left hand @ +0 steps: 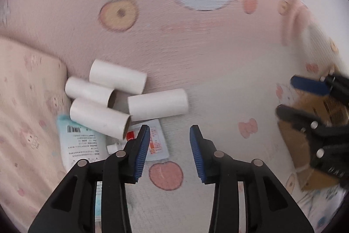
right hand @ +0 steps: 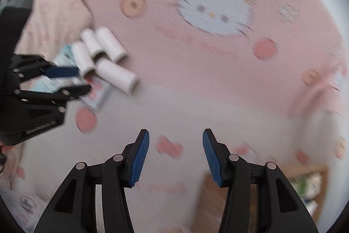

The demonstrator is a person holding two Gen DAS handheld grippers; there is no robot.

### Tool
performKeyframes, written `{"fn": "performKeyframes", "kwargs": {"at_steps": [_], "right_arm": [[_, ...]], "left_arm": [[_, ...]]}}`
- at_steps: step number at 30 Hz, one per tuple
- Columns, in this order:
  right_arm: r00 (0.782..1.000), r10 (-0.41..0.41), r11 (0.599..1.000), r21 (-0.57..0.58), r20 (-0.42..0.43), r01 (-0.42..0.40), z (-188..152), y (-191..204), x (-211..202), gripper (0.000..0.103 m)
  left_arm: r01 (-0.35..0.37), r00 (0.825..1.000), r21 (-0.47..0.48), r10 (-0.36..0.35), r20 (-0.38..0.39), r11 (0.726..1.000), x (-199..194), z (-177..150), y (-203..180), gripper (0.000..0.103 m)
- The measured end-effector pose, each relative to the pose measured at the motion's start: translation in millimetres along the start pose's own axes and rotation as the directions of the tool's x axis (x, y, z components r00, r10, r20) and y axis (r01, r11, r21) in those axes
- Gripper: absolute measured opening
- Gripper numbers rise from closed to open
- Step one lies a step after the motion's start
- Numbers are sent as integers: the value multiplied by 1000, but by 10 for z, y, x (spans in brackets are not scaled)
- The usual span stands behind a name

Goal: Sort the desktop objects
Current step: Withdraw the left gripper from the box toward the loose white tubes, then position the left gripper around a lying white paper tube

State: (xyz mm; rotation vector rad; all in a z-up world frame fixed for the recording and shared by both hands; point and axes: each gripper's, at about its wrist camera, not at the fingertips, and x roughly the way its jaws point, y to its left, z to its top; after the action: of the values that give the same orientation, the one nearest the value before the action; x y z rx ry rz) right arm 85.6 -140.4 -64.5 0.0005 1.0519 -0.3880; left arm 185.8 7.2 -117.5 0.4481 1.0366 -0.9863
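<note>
Several white cardboard tubes point(left hand: 157, 105) lie in a cluster on the pink cartoon-print cloth point(left hand: 196, 54), also seen in the right wrist view point(right hand: 102, 54). Under them lie a pale blue wipes pack point(left hand: 78, 141) and a small white-and-red sachet point(left hand: 156, 142). My left gripper point(left hand: 169, 134) is open and empty, just right of the sachet and below the tubes. My right gripper point(right hand: 175, 139) is open and empty over bare cloth. The right gripper's fingers point(left hand: 309, 84) show at the right edge above a brown cardboard box point(left hand: 305, 141). The left gripper's fingers point(right hand: 63, 72) show at the left edge.
A pink patterned pillow point(left hand: 28, 106) lies left of the tubes. The cardboard box point(right hand: 305, 180) sits at the lower right of the right wrist view with small packets inside. The cloth has folds at the right point(right hand: 322, 88).
</note>
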Motion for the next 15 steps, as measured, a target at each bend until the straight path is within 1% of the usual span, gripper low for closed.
{"fn": "performKeyframes", "kwargs": {"at_steps": [1, 4, 5, 8, 10, 12, 15], "right_arm": [[999, 35, 999, 24, 31, -35, 22, -4, 62, 47], [991, 110, 985, 126, 73, -119, 70, -56, 246, 47], [987, 136, 976, 158, 84, -148, 88, -75, 302, 48], [974, 189, 947, 239, 122, -213, 139, -103, 466, 48], [966, 223, 923, 292, 128, -251, 181, -102, 606, 48], [958, 263, 896, 340, 113, -286, 225, -90, 776, 47], [941, 321, 856, 391, 106, -337, 264, -39, 1006, 47]], "left_arm": [[12, 1000, -23, -13, -13, 1000, 47, 26, 62, 45], [36, 998, -119, -42, -46, 992, 191, 109, 304, 46], [53, 997, -161, -63, -54, 986, 242, 136, 403, 46], [89, 992, -229, -106, -63, 969, 347, 204, 573, 46], [93, 992, -268, -113, -60, 959, 408, 256, 670, 46], [95, 992, -296, -116, -53, 951, 456, 298, 732, 46], [104, 988, -314, -133, -73, 944, 560, 381, 768, 45]]}}
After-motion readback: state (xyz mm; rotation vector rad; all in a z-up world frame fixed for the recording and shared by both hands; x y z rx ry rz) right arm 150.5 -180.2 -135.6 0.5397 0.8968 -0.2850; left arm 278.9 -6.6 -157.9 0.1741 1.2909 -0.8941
